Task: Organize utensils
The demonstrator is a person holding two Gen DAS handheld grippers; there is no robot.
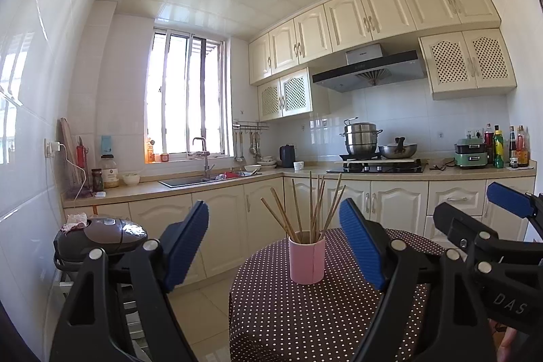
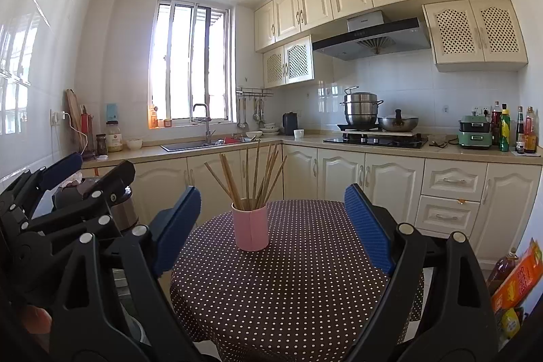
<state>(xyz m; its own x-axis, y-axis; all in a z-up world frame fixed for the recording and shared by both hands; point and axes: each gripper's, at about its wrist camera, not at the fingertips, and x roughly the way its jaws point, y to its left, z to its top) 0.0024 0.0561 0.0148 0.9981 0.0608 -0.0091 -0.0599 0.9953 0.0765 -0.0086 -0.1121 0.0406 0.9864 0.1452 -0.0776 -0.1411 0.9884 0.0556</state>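
Note:
A pink cup (image 1: 307, 260) (image 2: 250, 228) stands upright on a round table under a brown polka-dot cloth (image 1: 305, 321) (image 2: 288, 287). Several wooden chopsticks (image 1: 310, 206) (image 2: 254, 175) fan out of the cup. My left gripper (image 1: 275, 246) is held level in front of the cup, open, its blue pads well apart and nothing between them. My right gripper (image 2: 271, 229) is likewise open and empty, short of the cup. Each gripper shows at the edge of the other's view: the right gripper (image 1: 482, 212) and the left gripper (image 2: 90, 172), side by side.
A dark rice cooker (image 1: 101, 233) sits left of the table. Cream cabinets and a counter run behind, with a sink (image 1: 190, 181), a stove with pots (image 1: 376, 167) and bottles (image 1: 505, 146). An orange box and a bottle (image 2: 516, 280) stand low at the right.

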